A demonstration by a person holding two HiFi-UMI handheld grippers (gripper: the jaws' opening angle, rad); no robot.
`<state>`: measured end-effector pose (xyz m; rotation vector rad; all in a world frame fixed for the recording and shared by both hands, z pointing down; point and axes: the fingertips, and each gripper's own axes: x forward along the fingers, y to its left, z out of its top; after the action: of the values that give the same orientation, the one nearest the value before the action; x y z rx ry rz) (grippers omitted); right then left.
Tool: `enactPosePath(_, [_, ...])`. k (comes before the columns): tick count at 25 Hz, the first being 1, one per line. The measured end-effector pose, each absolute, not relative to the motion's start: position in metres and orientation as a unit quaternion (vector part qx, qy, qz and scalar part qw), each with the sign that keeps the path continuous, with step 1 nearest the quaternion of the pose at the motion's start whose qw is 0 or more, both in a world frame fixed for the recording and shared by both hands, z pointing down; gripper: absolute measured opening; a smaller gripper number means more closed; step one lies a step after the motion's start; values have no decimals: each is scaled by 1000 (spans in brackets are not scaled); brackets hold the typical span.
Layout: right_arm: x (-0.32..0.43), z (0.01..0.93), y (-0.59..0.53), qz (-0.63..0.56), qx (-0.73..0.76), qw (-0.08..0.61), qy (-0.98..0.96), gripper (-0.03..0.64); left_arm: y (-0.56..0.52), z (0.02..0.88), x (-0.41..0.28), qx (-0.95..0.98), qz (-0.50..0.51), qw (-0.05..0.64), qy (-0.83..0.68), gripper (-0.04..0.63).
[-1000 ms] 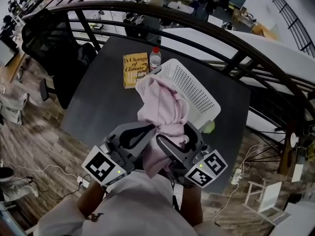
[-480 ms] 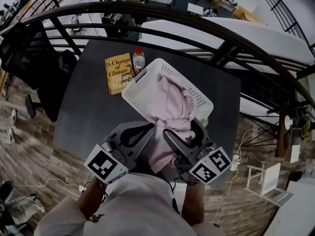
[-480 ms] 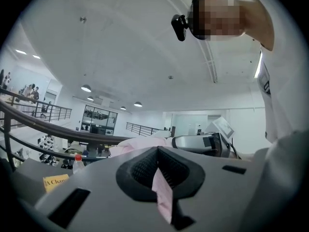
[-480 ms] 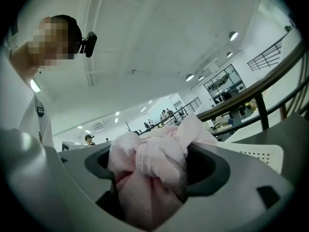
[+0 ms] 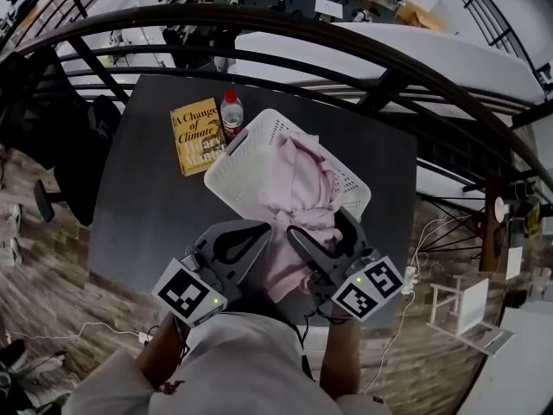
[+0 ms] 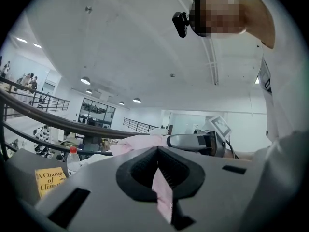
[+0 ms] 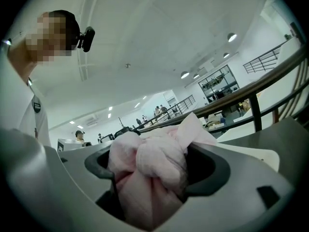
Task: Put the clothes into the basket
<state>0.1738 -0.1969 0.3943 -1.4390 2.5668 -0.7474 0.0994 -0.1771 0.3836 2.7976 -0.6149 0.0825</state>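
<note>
garment [image 5: 300, 187]: soft pink cloth | basket [image 5: 242, 167]: white perforated plastic | table [image 5: 147, 206]: matt dark

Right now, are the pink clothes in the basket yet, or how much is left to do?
Nearly. Done: the pink cloth is lifted and its far end lies over the white basket. In hand: the left claw and right claw both grip it. Left: lower it in and let go.

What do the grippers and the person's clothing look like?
Both the left gripper and right gripper are grey moulded shells with dark inner pads; each carries a white cube with black square markers and a green light. The person wears a white short-sleeved shirt.
</note>
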Motion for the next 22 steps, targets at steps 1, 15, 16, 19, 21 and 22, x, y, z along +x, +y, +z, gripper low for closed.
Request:
enactPosePath(1, [174,398,-200,-247,-473,50,844,414,-178,386,100,967,30,140,-212,5])
enactPosePath(15, [170,447,-238,-269,-438,-5,858,414,-197,415,103,960,45,156,-229,5])
enactPosePath(16, [169,453,-241,-270,-434,-10,859,414,-200,417,102,959,44,154,-232,5])
enactPosePath(19, [166,471,-249,-282,-427,-25,859,414,-206,423,100,957,51,164,-234,5])
enactPosePath(21, [166,482,-254,-288,-425,-36,857,414,-210,425,101,955,55,171,-234,5])
enactPosePath(22, [167,486,-256,-291,-424,-41,857,414,-211,426,102,955,56,172,-235,5])
